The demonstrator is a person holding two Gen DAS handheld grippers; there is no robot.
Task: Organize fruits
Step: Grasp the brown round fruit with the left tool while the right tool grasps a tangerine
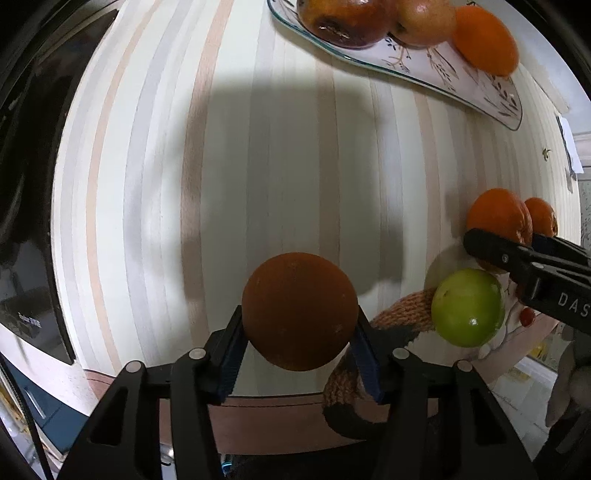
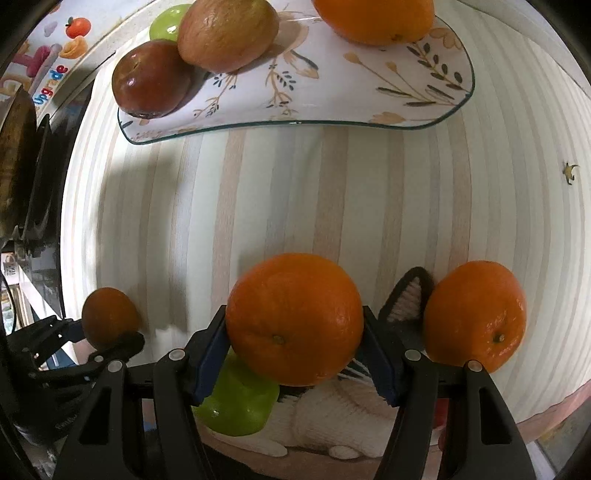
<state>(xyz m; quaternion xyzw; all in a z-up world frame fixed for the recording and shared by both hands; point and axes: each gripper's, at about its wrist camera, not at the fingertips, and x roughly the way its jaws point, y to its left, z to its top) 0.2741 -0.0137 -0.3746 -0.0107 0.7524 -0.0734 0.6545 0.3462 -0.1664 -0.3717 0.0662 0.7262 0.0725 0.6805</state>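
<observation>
Orange rind fills the space between the blue pads of the right gripper (image 2: 295, 347), which is clamped on a large orange (image 2: 294, 319) at 6 o'clock in the right wrist view, held over the striped tabletop (image 2: 280, 192). Just under it at 7 o'clock a green apple (image 2: 236, 406) lies against a white knitted toy (image 2: 332, 417), and a second orange (image 2: 475, 318) rests on the table at 4 o'clock, touching the toy's black ear.

Over at 8 o'clock the left gripper (image 2: 107, 338) grasps a smaller, darker orange (image 2: 109, 317); its own camera shows the pads pressed on both flanks of that fruit (image 1: 300, 311), shadowed, at 6 o'clock above the table.

Farther off, at 12 o'clock in the right wrist view, a floral glass plate (image 2: 332, 103) sits on the table. It carries a dark red apple (image 2: 151, 79) at 10 o'clock, a reddish-yellow apple (image 2: 227, 33) touching it, another orange (image 2: 375, 18) at 1 o'clock, and a green fruit (image 2: 164, 24) half hidden behind the apples.
</observation>
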